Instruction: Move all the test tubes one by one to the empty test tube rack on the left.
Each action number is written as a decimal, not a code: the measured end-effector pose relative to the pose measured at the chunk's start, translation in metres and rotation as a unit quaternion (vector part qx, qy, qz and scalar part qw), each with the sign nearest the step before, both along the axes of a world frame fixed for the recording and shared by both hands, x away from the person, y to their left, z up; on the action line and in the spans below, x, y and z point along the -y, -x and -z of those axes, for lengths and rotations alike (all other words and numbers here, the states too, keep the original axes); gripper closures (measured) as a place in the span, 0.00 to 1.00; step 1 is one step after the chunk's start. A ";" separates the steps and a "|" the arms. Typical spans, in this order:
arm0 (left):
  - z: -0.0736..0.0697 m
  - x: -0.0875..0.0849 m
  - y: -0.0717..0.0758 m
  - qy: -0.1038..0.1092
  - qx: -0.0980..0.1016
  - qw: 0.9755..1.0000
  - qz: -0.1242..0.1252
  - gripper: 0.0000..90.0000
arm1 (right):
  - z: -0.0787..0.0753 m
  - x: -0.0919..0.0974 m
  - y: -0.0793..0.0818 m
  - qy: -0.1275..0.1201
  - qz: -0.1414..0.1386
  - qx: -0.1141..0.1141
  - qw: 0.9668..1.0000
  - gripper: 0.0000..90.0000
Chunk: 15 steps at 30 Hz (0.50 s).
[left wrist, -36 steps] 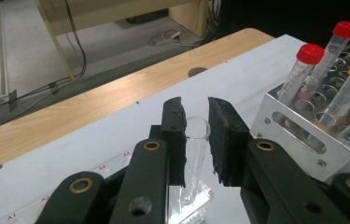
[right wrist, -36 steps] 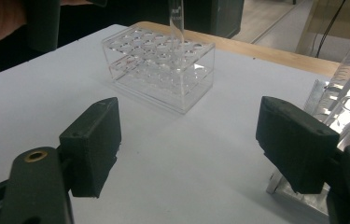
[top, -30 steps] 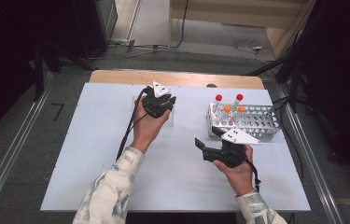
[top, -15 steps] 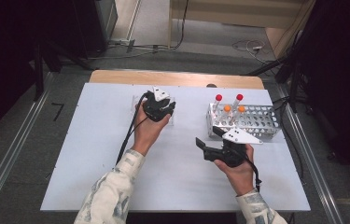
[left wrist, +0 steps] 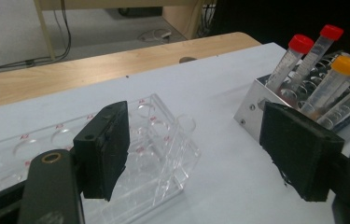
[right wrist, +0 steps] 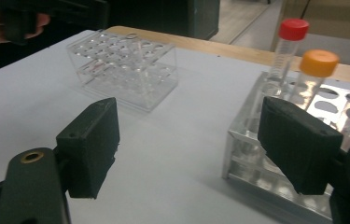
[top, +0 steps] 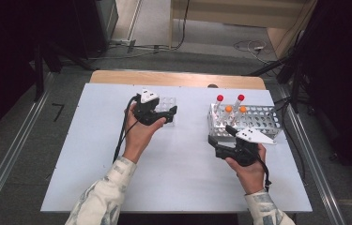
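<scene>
White tabletop [top: 183, 178], two racks on it. Big change: the left gripper [top: 164, 116] has just let go. Its jaws were opening and now stand wide apart with nothing pressed between the pads. A second back it was shut at the near corner of the clear plastic rack [top: 165, 107]; since then the hand has slid sideways toward the metal rack [top: 248, 123].

In the left gripper view the clear rack [left wrist: 149, 154] sits flat, just beyond and under the left-hand jaw, touching nothing that I can see. Looks released and parked, so I'd call the rack placement done.

The right gripper [top: 220, 146] hasn't shifted. Jaws spread, empty, hovering just short of the metal rack's near corner [right wrist: 275, 182].

Capped tubes, red [top: 219, 99] and orange [top: 229, 109], stand in that rack, straight ahead of the right gripper's jaws. Likely next job: move tubes across to the clear rack [right wrist: 126, 70], which looks empty.
</scene>
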<state>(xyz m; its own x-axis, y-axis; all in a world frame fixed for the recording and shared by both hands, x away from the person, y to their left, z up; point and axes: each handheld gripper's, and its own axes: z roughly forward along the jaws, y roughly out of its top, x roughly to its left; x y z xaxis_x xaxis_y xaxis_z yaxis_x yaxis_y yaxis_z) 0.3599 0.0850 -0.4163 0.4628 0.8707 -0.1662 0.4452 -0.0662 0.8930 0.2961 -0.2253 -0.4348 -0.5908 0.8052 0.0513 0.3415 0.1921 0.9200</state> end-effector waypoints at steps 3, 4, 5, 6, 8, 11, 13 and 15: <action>0.003 -0.004 0.009 0.001 -0.003 1.000 0.002 0.26 | 0.002 0.005 -0.004 0.002 0.013 -0.004 1.000 0.21; 0.004 -0.005 0.012 0.001 -0.004 1.000 0.003 0.25 | 0.003 0.006 -0.006 0.004 0.017 -0.005 1.000 0.21; 0.005 -0.007 0.015 0.003 -0.004 1.000 0.005 0.24 | 0.005 0.007 -0.008 0.007 0.021 -0.006 1.000 0.21; 0.006 -0.008 0.018 0.003 -0.006 1.000 0.006 0.24 | 0.006 0.007 -0.009 0.009 0.025 -0.008 1.000 0.21; 0.009 -0.011 0.024 0.010 -0.012 1.000 0.014 0.23 | 0.009 0.008 -0.012 0.015 0.032 -0.005 0.999 0.21; 0.012 -0.016 0.032 0.009 -0.016 1.000 0.020 0.22 | 0.012 0.008 -0.020 0.017 0.042 -0.011 0.999 0.21; 0.014 -0.020 0.038 0.010 -0.016 1.000 0.020 0.22 | 0.016 0.008 -0.026 0.019 0.050 -0.019 0.998 0.21; 0.016 -0.023 0.042 0.011 -0.016 1.000 0.018 0.22 | 0.020 0.008 -0.032 0.027 0.058 -0.021 0.998 0.22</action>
<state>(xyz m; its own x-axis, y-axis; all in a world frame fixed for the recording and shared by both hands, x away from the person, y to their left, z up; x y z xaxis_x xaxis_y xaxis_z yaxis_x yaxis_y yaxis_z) 0.3176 0.1083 -0.4326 0.4884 0.8496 -0.1991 0.4704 -0.0642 0.8801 0.3279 -0.2329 -0.4552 -0.4916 0.8704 0.0287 0.4028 0.1980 0.8936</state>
